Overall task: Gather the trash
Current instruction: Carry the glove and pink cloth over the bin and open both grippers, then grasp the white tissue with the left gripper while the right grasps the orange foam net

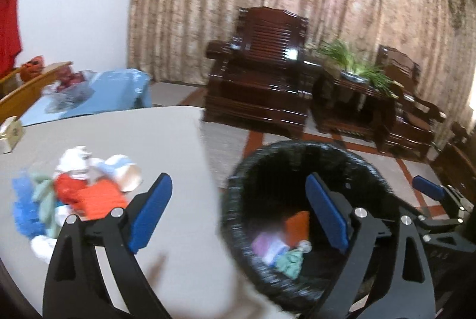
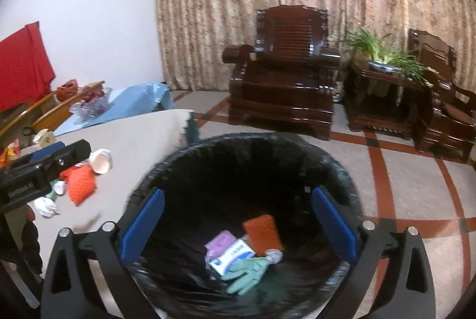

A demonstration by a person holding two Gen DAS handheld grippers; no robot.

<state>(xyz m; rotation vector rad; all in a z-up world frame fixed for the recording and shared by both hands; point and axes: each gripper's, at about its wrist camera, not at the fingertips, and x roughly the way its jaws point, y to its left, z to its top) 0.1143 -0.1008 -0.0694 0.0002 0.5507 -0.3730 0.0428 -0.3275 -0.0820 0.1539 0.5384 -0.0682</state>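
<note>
A black-lined trash bin (image 2: 297, 146) stands on the floor beside the grey table (image 1: 119, 134). Inside it lie an orange sponge (image 2: 263, 234), a purple packet (image 2: 221, 241), a white and blue packet (image 2: 232, 256) and a green glove (image 2: 247, 274). My right gripper (image 2: 239, 194) hangs open over the bin's mouth with nothing between its fingers. My left gripper (image 1: 238, 182) is open and empty, spanning the table edge and the bin rim (image 1: 235, 185). On the table is a trash pile: an orange cloth (image 1: 101, 197), a paper cup (image 1: 128, 176), a blue scrap (image 1: 23, 203) and white tissue (image 1: 76, 158).
Dark wooden armchairs (image 2: 282, 81) and a side table with a plant (image 2: 383, 60) stand before the curtain. A blue-covered table (image 1: 113, 90) with bags lies behind the grey one. A small box (image 1: 10, 134) sits at the table's left edge.
</note>
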